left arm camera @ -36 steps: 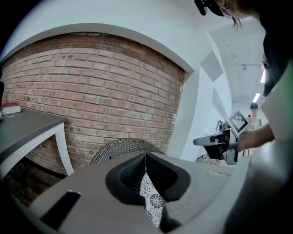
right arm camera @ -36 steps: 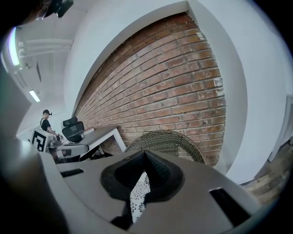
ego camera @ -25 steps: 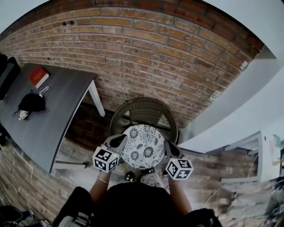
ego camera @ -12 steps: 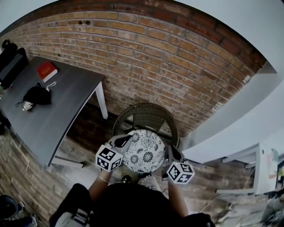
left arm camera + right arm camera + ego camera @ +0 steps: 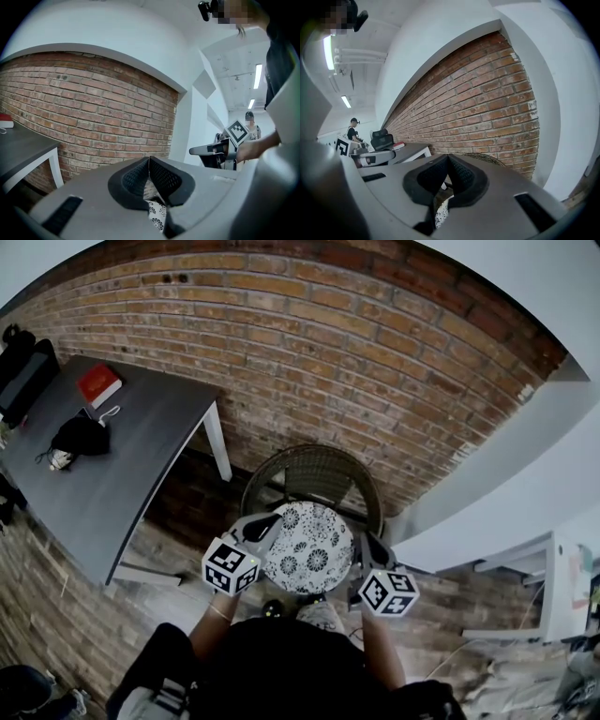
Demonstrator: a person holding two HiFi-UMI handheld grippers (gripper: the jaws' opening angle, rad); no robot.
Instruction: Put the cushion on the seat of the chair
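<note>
- The round cushion (image 5: 310, 547), white with a black flower print, hangs in the air between the two grippers, over the front of the wicker chair (image 5: 314, 479) that stands against the brick wall (image 5: 375, 362); the seat itself is hidden under it, so how far above it the cushion sits cannot be told
- The left gripper (image 5: 262, 525) has its jaws pressed together on the cushion's left edge; in the left gripper view a fold of the printed fabric (image 5: 157, 214) shows pinched just below the closed pads
- The right gripper (image 5: 363, 553) is likewise clamped on the opposite edge, with speckled fabric (image 5: 440, 212) showing under its closed jaws and the chair's woven rim (image 5: 485, 158) just beyond
- Judged from its thin edge and the way two small pinches carry it, the cushion is light, soft and not fragile
- It probably sags or folds if one side lets go, so both holds matter until it lies down
- The cloth cover should grip well against the ribbed pads, with little risk of slipping
- Opposite points of the rim, as now, look like the best places to hold: they keep the pad spread flat and level over the seat
</note>
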